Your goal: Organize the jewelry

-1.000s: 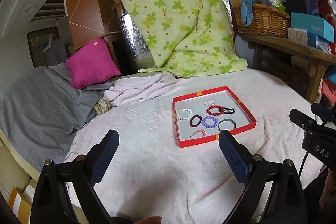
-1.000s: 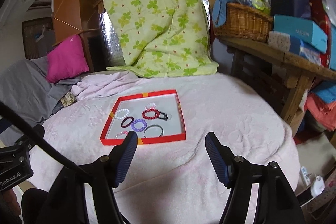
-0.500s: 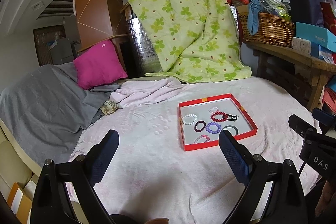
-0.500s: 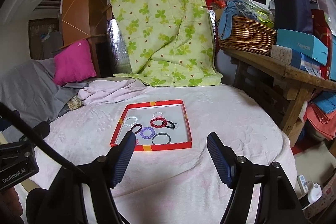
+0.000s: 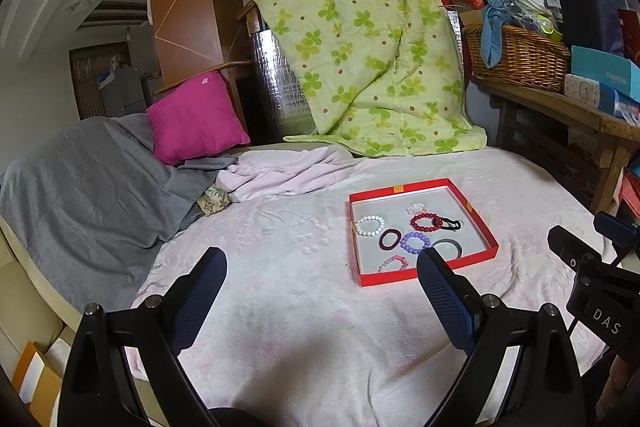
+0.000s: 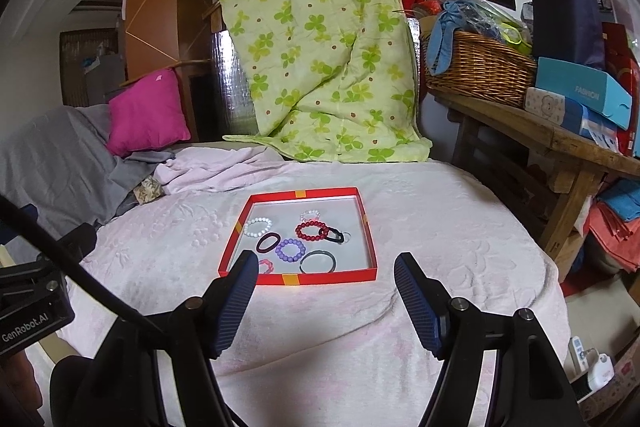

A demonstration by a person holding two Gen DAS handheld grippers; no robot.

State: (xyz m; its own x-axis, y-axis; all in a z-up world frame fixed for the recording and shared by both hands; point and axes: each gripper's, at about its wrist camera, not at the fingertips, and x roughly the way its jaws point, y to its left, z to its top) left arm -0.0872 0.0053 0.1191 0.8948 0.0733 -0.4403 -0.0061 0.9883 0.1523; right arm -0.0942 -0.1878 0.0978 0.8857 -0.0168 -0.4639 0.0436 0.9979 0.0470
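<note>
Nearest the camera, the left gripper and right gripper both hang over the pale pink blanket-covered bed, jaws spread wide with nothing between them. Just past the tips sits the shallow red cardboard tray, holding the beaded bracelets and hair ties loose on its white floor. Further back there's a magenta cushion, and a green clover-print quilt draped behind.

A shallow red cardboard tray lies flat mid-bed, holding white, red and purple bead bracelets lying flat inside it.
</note>
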